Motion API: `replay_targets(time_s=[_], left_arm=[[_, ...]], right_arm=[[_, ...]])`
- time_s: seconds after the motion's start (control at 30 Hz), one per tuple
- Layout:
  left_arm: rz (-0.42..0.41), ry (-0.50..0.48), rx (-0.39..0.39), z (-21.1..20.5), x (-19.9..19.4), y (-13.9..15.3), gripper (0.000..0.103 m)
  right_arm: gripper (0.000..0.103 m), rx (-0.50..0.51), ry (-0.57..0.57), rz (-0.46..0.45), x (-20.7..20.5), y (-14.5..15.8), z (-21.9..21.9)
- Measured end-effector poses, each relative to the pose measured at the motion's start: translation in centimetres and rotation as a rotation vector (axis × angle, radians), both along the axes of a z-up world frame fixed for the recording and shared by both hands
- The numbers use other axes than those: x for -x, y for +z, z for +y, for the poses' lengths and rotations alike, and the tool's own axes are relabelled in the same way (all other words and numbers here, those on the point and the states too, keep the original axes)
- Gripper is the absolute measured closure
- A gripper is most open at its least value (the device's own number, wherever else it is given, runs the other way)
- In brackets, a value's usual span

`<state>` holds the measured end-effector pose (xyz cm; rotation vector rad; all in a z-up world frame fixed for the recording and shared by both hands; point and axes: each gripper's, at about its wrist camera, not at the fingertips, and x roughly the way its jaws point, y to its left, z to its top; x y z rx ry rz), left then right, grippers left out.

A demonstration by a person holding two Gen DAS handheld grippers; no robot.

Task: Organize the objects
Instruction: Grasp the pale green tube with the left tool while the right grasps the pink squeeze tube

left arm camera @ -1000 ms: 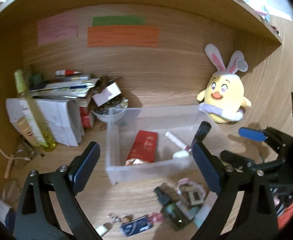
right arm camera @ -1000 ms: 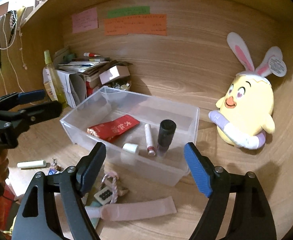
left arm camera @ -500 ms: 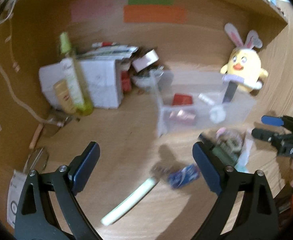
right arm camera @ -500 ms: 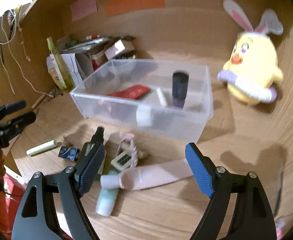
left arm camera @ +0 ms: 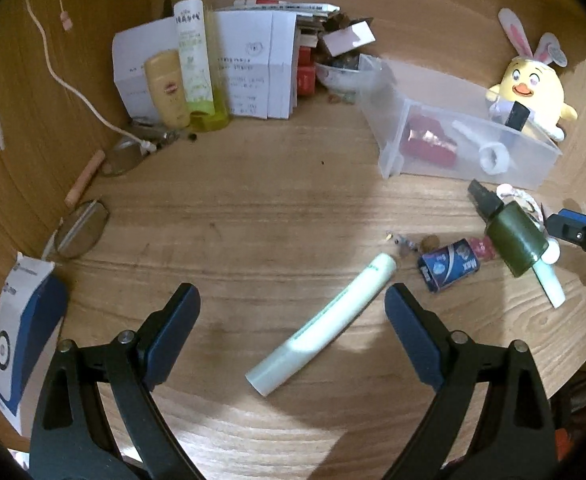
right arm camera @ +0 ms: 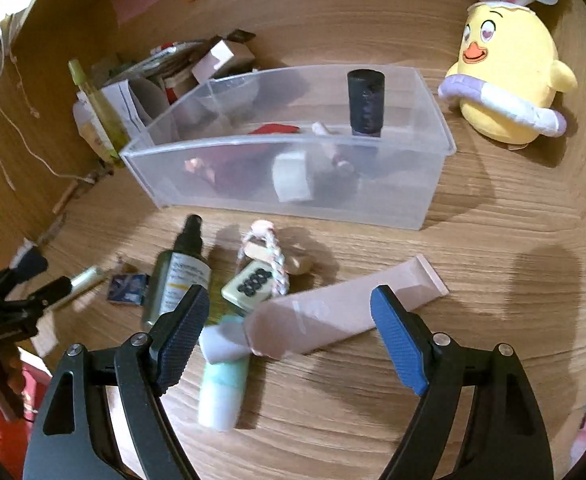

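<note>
A wooden table [left arm camera: 261, 216] is seen carrying the items. A clear bin [right arm camera: 433, 204] is placed at 12 o'clock in the right wrist view, a yellow plush chick [right arm camera: 509, 80] at 1 o'clock. A pink tube [right arm camera: 345, 312], mint tube [right arm camera: 221, 392] and dark green spray bottle [right arm camera: 177, 280] are laid before the bin. In the left wrist view, a pale green tube [left arm camera: 325, 324] is laid at 6 o'clock, eyeglasses [left arm camera: 81, 232] at 9 o'clock.

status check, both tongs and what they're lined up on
Left tongs open over pale green tube, not gripping. Right tongs open over pink tube. Pink tube lies across a mint tube. Clear bin beyond, unobstructed.
</note>
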<state>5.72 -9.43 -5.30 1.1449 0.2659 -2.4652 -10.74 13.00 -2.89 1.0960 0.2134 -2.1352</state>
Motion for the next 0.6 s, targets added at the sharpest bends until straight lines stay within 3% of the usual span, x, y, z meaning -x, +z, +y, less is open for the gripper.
replay_targets(time_s=[0.2, 0.3, 0.4, 0.6], left_arm=[[-0.011, -0.008, 0.001, 0.6, -0.2, -0.7, 0.010], [-0.027, -0.016, -0.023, 0.6, 0.0, -1.3, 0.026], [-0.023, -0.010, -0.010, 0.9, 0.0, -1.3, 0.030], [-0.009, -0.036, -0.006, 1.8, 0.0, -1.3, 0.051]], right_arm=[[0.023, -0.039, -0.017, 0.011, 0.1, -0.4, 1.3], [0.023, -0.067, -0.034, 0.011, 0.0, -0.9, 2.3], [0.023, -0.076, -0.056, 0.002, 0.0, -1.3, 3.5], [0.023, -0.090, -0.101, -0.010, -0.4, -1.7, 5.6]])
